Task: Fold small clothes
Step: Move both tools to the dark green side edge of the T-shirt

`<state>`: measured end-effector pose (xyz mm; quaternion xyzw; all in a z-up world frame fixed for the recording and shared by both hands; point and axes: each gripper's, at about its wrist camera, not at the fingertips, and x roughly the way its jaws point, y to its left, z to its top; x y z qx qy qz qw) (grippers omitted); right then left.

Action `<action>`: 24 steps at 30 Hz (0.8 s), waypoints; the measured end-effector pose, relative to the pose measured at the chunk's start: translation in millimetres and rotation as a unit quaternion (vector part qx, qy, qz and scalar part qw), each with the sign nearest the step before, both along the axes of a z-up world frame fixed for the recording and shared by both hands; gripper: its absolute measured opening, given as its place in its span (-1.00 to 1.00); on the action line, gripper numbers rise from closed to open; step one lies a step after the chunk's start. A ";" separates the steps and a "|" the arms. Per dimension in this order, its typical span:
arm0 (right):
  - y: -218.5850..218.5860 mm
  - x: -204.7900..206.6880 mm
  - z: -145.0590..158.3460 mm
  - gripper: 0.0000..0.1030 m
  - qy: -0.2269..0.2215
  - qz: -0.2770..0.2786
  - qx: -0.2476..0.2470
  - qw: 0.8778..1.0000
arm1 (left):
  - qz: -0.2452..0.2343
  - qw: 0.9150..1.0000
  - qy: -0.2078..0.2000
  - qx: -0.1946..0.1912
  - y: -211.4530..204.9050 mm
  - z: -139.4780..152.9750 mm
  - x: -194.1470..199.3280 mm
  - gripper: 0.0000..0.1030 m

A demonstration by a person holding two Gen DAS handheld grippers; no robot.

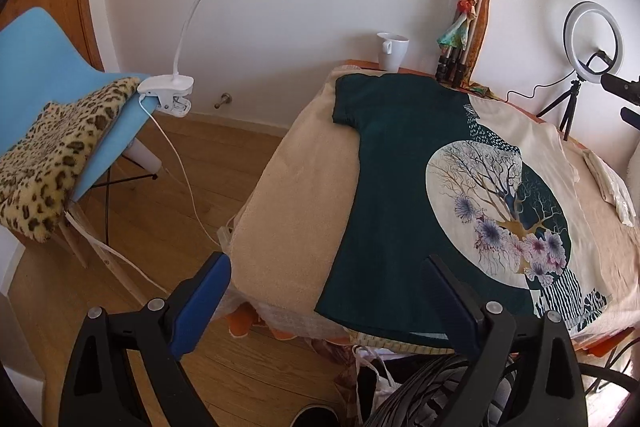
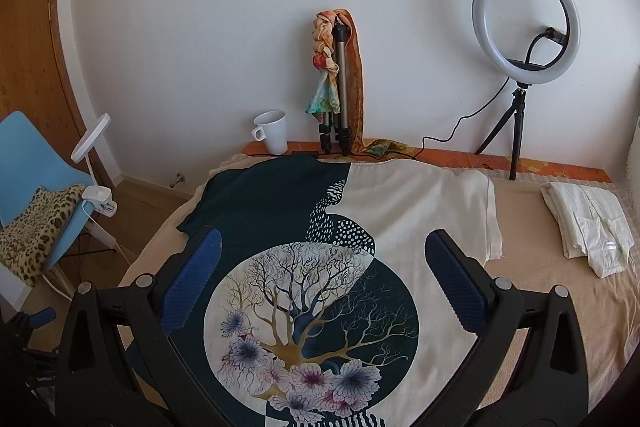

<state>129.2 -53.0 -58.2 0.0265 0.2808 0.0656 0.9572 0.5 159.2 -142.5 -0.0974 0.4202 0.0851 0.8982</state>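
A T-shirt (image 1: 400, 187), dark teal on one half and cream on the other, lies flat on the beige-covered table (image 1: 296, 195). It carries a round print of a tree with flowers. My left gripper (image 1: 328, 291) is open over the shirt's near left hem corner. Its left finger (image 1: 204, 303) hangs past the table's edge and its right finger (image 1: 452, 299) is above the dark hem; no cloth is between the pads. In the right wrist view my right gripper (image 2: 324, 267) is open above the middle of the T-shirt (image 2: 400, 195), straddling the print.
A white mug (image 2: 274, 131), a folded tripod with scarves (image 2: 338, 83) and a ring light (image 2: 524, 23) stand along the table's far edge. Folded white cloth (image 2: 584, 223) lies at the right. A blue chair (image 1: 44, 67) with a leopard cushion and clip lamp (image 1: 168, 91) stands left.
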 end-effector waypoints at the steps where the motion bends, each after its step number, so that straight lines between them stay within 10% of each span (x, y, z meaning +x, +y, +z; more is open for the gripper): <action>1: 7.1 10.4 -1.6 1.00 0.013 0.011 0.001 1.000 | 0.001 1.000 0.014 -0.021 5.1 -9.0 1.9 0.86; 6: 47.1 57.2 -8.0 1.00 0.041 0.065 0.009 0.997 | 0.003 0.992 0.062 -0.112 24.7 -48.7 7.4 0.32; 12: 108.2 122.3 -17.5 0.89 0.071 0.129 0.019 0.989 | -0.008 0.989 0.055 -0.137 27.6 -67.1 12.7 0.04; 24: 204.6 244.5 -82.7 0.63 0.184 0.181 0.080 0.963 | -0.032 0.985 0.046 -0.165 29.7 -89.3 22.8 -0.15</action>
